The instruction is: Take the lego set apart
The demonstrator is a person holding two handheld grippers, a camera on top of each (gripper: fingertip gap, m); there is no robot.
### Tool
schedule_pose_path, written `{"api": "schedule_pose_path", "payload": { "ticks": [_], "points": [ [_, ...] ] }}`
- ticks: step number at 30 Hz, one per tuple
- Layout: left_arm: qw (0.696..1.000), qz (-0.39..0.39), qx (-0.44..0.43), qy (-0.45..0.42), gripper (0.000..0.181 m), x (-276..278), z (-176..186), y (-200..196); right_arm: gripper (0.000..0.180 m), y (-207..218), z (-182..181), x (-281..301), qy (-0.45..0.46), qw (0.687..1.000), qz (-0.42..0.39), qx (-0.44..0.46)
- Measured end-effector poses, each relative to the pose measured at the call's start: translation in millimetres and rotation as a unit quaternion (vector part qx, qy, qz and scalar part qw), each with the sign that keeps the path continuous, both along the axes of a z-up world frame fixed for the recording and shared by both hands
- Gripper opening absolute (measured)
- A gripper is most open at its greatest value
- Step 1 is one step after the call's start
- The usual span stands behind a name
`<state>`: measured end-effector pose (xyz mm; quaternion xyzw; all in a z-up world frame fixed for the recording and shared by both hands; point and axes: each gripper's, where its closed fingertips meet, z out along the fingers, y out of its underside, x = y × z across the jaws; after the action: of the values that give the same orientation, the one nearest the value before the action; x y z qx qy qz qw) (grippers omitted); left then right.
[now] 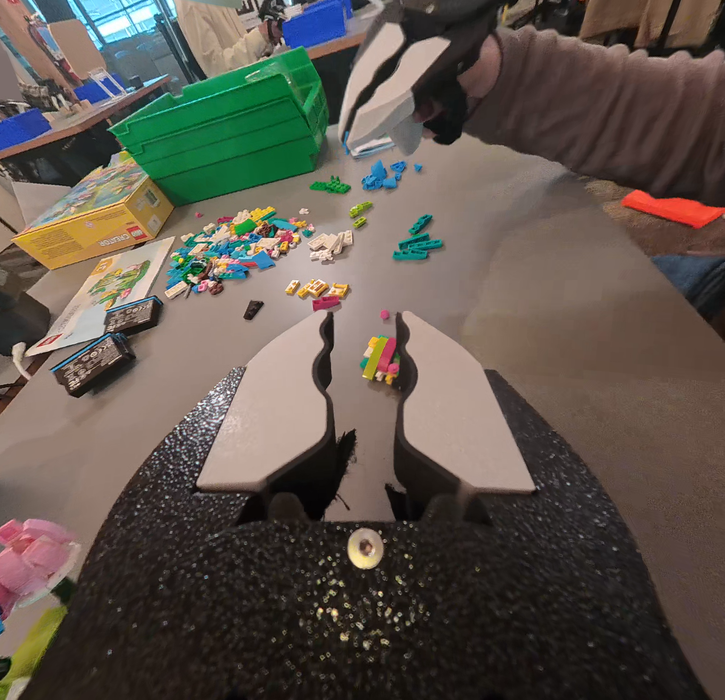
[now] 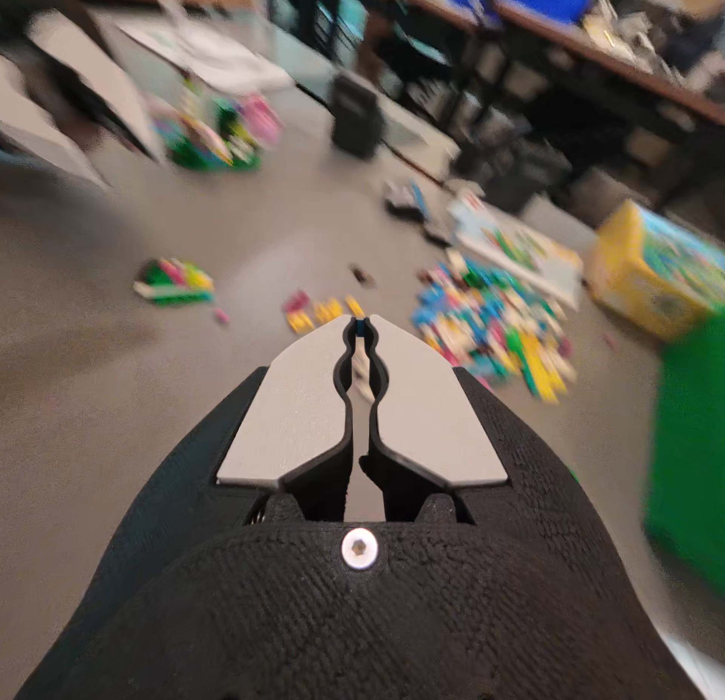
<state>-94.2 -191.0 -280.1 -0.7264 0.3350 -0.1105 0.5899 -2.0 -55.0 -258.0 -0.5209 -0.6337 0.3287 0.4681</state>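
Note:
A small lime, pink and yellow lego assembly (image 1: pixel 380 357) lies on the grey table (image 1: pixel 510 328), between my left gripper's fingers and close to the right one. My left gripper (image 1: pixel 365 318) is open and empty, just above it. My right gripper (image 1: pixel 347 141) hangs over the far side of the table above a blue pile (image 1: pixel 378 177), shut on a small blue piece (image 1: pixel 346 144). The blurred right wrist view shows the right gripper (image 2: pixel 359 322) pinching that blue piece (image 2: pixel 359 326), with the assembly (image 2: pixel 176 281) and left gripper (image 2: pixel 78 92) farther off.
Sorted piles lie on the table: mixed (image 1: pixel 235 249), green (image 1: pixel 331 186), teal (image 1: pixel 418 241), white (image 1: pixel 331 243), yellow (image 1: pixel 317 288). Stacked green bins (image 1: pixel 235 131), a yellow box (image 1: pixel 94 218), a manual (image 1: pixel 106 288) and two black batteries (image 1: pixel 92 363) stand left. A pink flower model (image 1: pixel 27 555) is near left. The gap from one gripper's tips to the other's is roughly 20 centimeters.

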Motion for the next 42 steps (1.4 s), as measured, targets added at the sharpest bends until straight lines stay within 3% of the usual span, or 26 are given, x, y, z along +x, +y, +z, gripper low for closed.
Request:
{"api": "schedule_pose_path", "payload": {
  "ticks": [3, 6, 9, 15, 18, 21, 24, 27, 33, 38, 42],
  "points": [
    [1.000, -0.003, -0.017, 0.005, 0.044, 2.0, -5.2, 0.7, 0.002, 62.4, -27.0, 67.6, -0.055, 0.990, -0.127, 0.014],
    [0.999, -0.001, -0.039, 0.005, 0.057, 2.5, -11.4, 2.1, 0.002, 90.1, -51.1, 111.6, -0.103, 0.978, -0.181, 0.009],
    [0.999, 0.003, -0.046, 0.001, 0.060, 1.0, -12.9, 2.9, 0.005, 97.5, -70.8, 124.7, -0.145, 0.973, -0.181, 0.015],
    [0.999, 0.010, -0.051, -0.006, 0.049, -4.9, -11.3, 3.3, 0.031, 97.1, -80.5, 126.5, -0.192, 0.966, -0.171, 0.027],
    [0.998, 0.014, -0.064, -0.014, 0.049, -7.3, -13.4, 4.6, 0.032, 69.7, -49.8, 97.9, -0.115, 0.984, -0.138, 0.019],
    [0.997, 0.013, -0.078, -0.021, 0.053, -6.9, -17.6, 4.7, 0.042, 2.0, -27.2, 40.4, -0.053, 0.998, -0.022, -0.011],
    [0.996, 0.013, -0.087, -0.019, 0.055, -7.5, -20.8, 4.2, 0.068, -65.1, -33.9, -14.9, -0.056, 0.993, 0.082, -0.068],
    [0.996, 0.014, -0.091, -0.021, 0.055, -9.3, -20.9, 3.8, 0.071, -105.6, -55.3, -49.7, -0.102, 0.980, 0.138, -0.101],
    [0.995, 0.016, -0.100, -0.020, 0.056, -13.3, -22.6, 3.1, 0.068, -127.7, -89.8, -69.6, -0.215, 0.958, 0.160, -0.101],
    [0.994, 0.019, -0.106, -0.019, 0.057, -18.3, -26.3, 3.6, 0.051, -124.1, -102.0, -74.8, -0.249, 0.954, 0.157, -0.053],
    [0.991, -0.001, -0.134, -0.008, 0.048, -16.1, -34.9, -2.0, 0.049, -133.5, -101.0, -79.7, -0.237, 0.952, 0.191, -0.023]
  ]
}}
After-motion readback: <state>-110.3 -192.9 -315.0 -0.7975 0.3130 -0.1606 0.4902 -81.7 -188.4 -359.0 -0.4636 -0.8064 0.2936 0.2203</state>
